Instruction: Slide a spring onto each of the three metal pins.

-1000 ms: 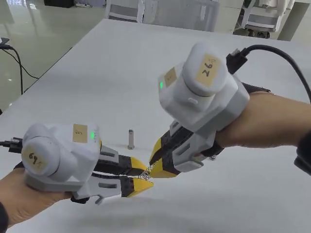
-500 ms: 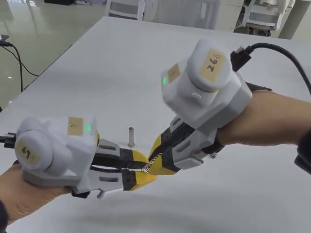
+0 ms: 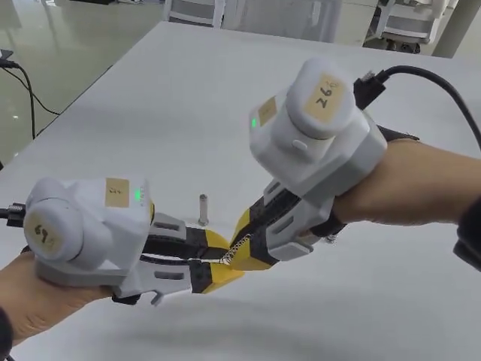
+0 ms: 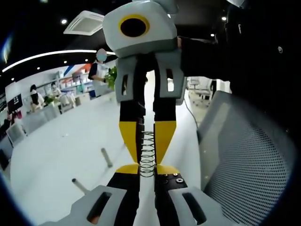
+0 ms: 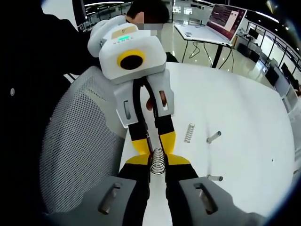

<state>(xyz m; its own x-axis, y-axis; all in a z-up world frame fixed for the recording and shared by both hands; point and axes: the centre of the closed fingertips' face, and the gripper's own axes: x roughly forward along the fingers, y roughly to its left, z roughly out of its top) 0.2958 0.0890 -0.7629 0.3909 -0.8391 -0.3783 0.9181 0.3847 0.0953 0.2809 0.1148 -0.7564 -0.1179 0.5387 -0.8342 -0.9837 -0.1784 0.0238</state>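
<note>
My right gripper (image 3: 244, 248) (image 5: 158, 165) is shut on a small wire spring (image 3: 237, 245) (image 5: 158, 161) (image 4: 147, 153), which points at the left gripper. Tip to tip with it, my left gripper (image 3: 225, 265) (image 4: 147, 171) is shut on what looks like a thin metal pin lying along its jaws. The spring's lower end reaches the left tips. One pin (image 3: 203, 209) stands upright on the white table just behind the tips. Two pins (image 5: 214, 137) (image 5: 208, 178) and a loose spring (image 5: 189, 133) lie on the table in the right gripper view.
The white table (image 3: 188, 105) stretches away behind the grippers, with its left edge (image 3: 71, 113) over the floor. A black cable (image 3: 428, 79) runs from the right gripper. A mesh chair back (image 5: 80, 141) and the person's dark clothing are near.
The two grippers have stayed tip to tip with the spring between them. The left gripper has shifted slightly to the left and the right one has edged up a little.
</note>
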